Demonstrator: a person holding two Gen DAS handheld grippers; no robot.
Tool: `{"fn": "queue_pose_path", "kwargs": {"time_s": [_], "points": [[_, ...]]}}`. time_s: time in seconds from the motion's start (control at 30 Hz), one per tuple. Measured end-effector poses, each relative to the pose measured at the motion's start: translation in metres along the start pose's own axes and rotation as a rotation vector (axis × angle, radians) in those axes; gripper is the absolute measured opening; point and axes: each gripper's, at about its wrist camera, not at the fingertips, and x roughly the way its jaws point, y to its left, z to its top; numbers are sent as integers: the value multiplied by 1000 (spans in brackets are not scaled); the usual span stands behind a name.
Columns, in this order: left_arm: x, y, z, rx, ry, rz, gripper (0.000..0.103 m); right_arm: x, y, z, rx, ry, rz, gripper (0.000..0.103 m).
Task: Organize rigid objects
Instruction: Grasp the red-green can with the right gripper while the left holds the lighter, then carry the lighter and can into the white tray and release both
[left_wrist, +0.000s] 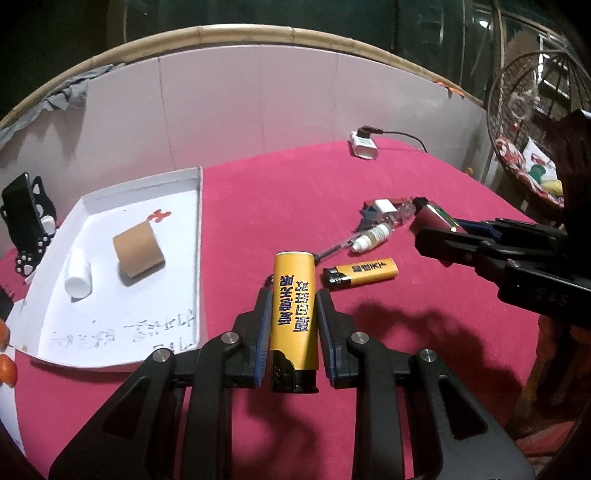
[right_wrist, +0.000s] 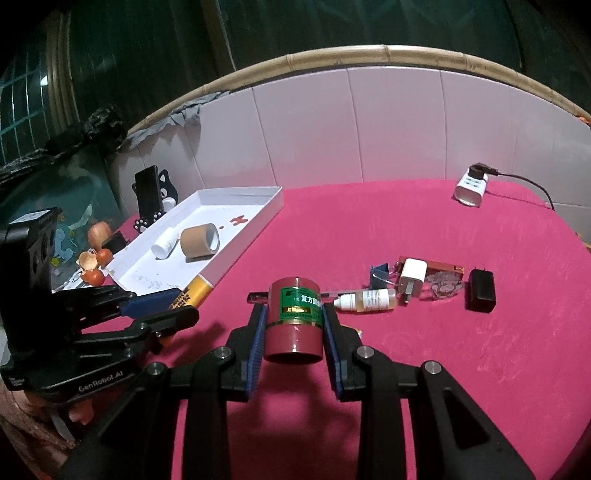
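Lighter (left_wrist: 294, 317), yellow with dark print, sits clamped between the blue pads of the left gripper (left_wrist: 294, 295), above the red tablecloth (left_wrist: 406, 177). Long axis runs along the fingers, pointing away from the camera; black valve end near the gripper body, plain yellow end far, sticking out past the fingertips. In the right wrist view its yellow end shows just beside the near corner of the white tray (right_wrist: 275, 199).

Red canister (right_wrist: 294, 319) with green label is gripped between the pads of the right gripper (right_wrist: 294, 314), clear of the cloth. Its axis also lies along the fingers, one flat end tipped toward the camera, the other far.

Tray lies far left on the cloth and holds a brown tape roll (left_wrist: 138, 254) on its side and a small white bottle (left_wrist: 78, 275) left of it, apart.

Second yellow lighter (left_wrist: 360, 275) lies flat on the cloth, right of the held one, long axis left-right, black end left. Just beyond it, a dropper bottle (left_wrist: 371, 238) on its side. Farther right: a blue binder clip (right_wrist: 380, 277), white plug (right_wrist: 410, 280) and black adapter (right_wrist: 480, 290) in a loose row. White charger (right_wrist: 470, 188) with cable lies at the far right edge.
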Motion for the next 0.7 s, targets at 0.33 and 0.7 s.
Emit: {"fn": "queue_pose_path", "kwargs": {"time_s": [0.33,0.7], "points": [[-18,19,4,-44,-48,49,23,-8,19,22,-54,-55,9,29],[-37,57,5,-117,-89,115,23,-6,42,46,-109,-91,35,29]]}}
